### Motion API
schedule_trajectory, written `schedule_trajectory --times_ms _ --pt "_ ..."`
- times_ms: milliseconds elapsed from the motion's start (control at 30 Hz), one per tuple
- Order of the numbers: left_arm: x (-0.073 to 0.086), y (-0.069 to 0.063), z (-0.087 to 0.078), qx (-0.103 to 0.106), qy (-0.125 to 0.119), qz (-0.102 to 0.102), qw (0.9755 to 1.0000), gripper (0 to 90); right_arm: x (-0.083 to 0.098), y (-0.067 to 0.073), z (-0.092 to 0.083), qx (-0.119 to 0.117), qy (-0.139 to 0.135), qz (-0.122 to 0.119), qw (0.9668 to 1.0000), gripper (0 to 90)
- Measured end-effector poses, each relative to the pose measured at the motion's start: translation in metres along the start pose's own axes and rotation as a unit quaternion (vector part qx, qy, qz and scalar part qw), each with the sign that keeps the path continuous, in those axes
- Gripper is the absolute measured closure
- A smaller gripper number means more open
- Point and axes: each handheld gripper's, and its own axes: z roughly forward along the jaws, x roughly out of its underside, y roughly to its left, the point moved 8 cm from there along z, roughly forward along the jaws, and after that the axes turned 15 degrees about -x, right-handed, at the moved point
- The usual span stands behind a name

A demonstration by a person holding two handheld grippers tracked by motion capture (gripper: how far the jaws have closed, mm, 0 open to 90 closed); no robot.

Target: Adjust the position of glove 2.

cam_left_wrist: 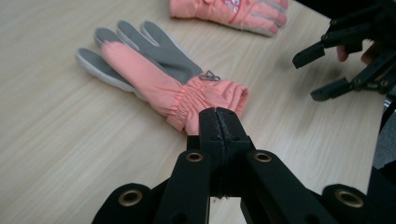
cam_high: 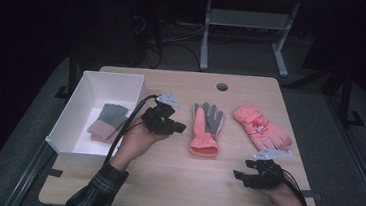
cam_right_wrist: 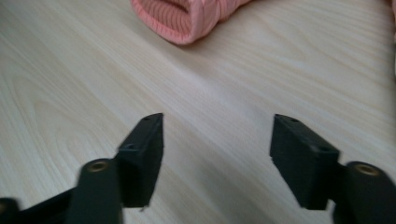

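Salmon-and-grey glove [cam_high: 206,129] lies flat near the middle of the wooden table [cam_high: 174,182], palm side up, fingers pointing away from the person and its gathered cuff toward them. The left gripper [cam_high: 179,128] sits just beside it on the left; in the left gripper view its jaws are pressed together with nothing between them, their tips right at the cuff (whether they touch the fabric is hard to tell). The right gripper [cam_high: 240,174] hovers low over bare wood near the table's front right corner, jaws partly apart and empty, well short of the cuff ahead of it. A second, pink padded glove [cam_high: 262,126] lies to the right of the first. A white bin [cam_high: 122,80] at the table's left holds a grey-and-pink knit glove [cam_high: 108,121].
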Motion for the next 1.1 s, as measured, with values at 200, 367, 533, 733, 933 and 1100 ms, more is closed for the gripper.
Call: schedule_trajectory --times_ms 200,367,533,733,933,1100 --pt "0.009 -0.009 0.031 0.001 0.025 0.01 0.9996 89.8 -0.021 0.0 0.003 -0.011 -0.014 -0.008 0.9998 75.4" --pt "0.012 -0.001 0.051 -0.016 0.033 0.007 0.9993 89.8 -0.039 -0.005 0.011 -0.01 -0.017 -0.019 0.9996 89.9" --pt "0.015 0.01 0.07 -0.019 0.044 -0.003 0.9988 89.8 -0.064 -0.014 0.024 -0.014 -0.024 -0.02 0.9994 90.0" --pt "0.019 0.016 0.089 -0.012 0.051 -0.011 0.9986 89.9 -0.085 -0.023 0.043 -0.013 -0.036 -0.02 0.9991 90.0" --pt "0.024 0.012 0.099 -0.005 0.066 0.002 0.9978 89.8 -0.104 -0.026 0.063 -0.018 -0.033 -0.029 0.9989 90.0" --pt "0.025 0.003 0.105 0.0 0.066 -0.002 0.9978 89.8 -0.103 -0.023 0.081 -0.024 -0.013 -0.031 0.9992 90.0"
